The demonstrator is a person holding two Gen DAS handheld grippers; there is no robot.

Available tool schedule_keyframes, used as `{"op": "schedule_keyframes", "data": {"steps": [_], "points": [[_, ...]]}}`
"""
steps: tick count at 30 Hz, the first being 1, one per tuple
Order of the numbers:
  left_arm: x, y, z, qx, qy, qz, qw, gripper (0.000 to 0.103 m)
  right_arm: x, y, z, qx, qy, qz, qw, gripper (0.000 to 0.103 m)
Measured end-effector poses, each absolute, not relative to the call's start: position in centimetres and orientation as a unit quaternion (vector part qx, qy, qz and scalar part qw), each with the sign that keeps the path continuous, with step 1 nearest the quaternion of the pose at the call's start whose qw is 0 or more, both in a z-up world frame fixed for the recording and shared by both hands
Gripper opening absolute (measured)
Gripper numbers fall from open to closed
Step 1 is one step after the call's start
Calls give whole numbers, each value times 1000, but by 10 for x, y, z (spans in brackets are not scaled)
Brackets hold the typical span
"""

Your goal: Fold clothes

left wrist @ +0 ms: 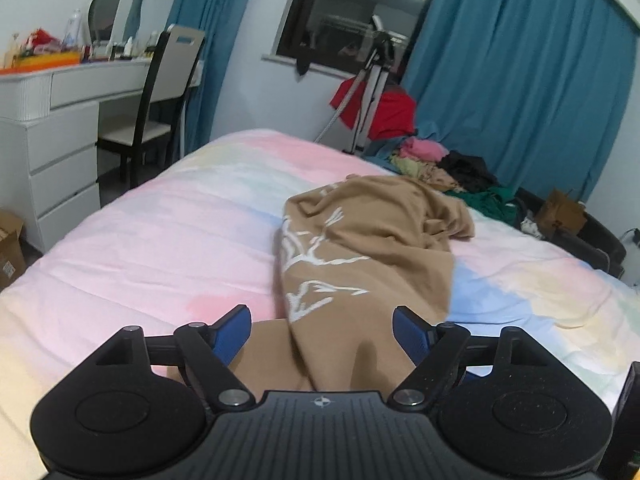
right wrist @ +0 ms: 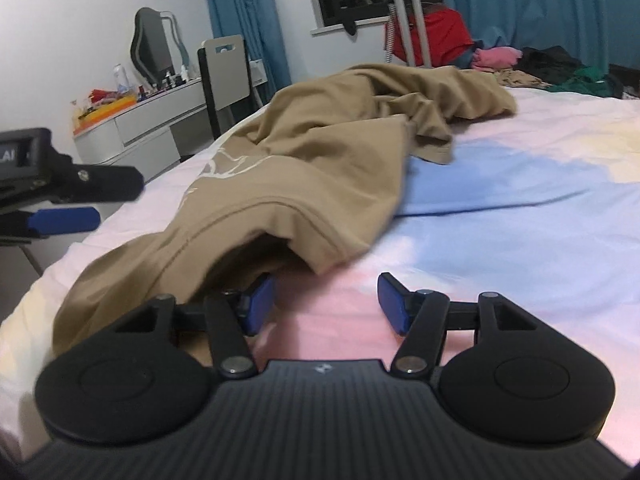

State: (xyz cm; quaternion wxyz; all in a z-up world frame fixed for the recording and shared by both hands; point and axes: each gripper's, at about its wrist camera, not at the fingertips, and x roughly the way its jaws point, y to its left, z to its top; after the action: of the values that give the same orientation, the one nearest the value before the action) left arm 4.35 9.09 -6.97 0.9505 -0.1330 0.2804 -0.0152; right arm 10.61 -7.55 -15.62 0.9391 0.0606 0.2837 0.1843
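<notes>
Left tool [left wrist: 322, 330] — black ribbed body, round housings, silver screws, right tool [right wrist: 326, 304] — blue pads

- A home bedroom: a bed [left wrist: 168, 232] under a pastel pink, blue and yellow quilt fills the middle.
- Left of the bed stands a white dressing counter [left wrist: 60, 92] with drawers, crowded with bottles and small jars, and a curvy mirror [left wrist: 116, 4] on top.
- A dark-framed chair [left wrist: 160, 92] is pushed up to it, between counter and bed.
- Beyond the bed, a dark window [left wrist: 360, 12] is flanked by blue curtains [left wrist: 520, 72].
- A heap of clothes [left wrist: 448, 168] in pink, black and green lies at the bed's far right corner, below the curtains.
</notes>
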Motion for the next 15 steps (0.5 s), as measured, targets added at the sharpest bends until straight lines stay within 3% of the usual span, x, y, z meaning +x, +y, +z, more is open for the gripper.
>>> {"op": "schedule_keyframes", "data": {"steps": [7, 8, 9, 12, 15], "points": [[66, 120, -76, -186, 269, 7, 945, 80, 136, -77, -154, 129, 253, 120, 951, 61], [68, 122, -78, -193, 271, 6, 943, 80, 140, -83, -153, 144, 254, 110, 950, 57], [70, 123, -80, -199, 273, 4, 941, 80, 144, -88, -152, 159, 256, 101, 948, 44], [75, 126, -82, -212, 275, -3, 938, 80, 146, -101, -141, 150, 268, 73, 949, 21], [75, 124, -80, -211, 268, -17, 940, 80, 132, -115, -113, 119, 247, 85, 958, 11]]}}
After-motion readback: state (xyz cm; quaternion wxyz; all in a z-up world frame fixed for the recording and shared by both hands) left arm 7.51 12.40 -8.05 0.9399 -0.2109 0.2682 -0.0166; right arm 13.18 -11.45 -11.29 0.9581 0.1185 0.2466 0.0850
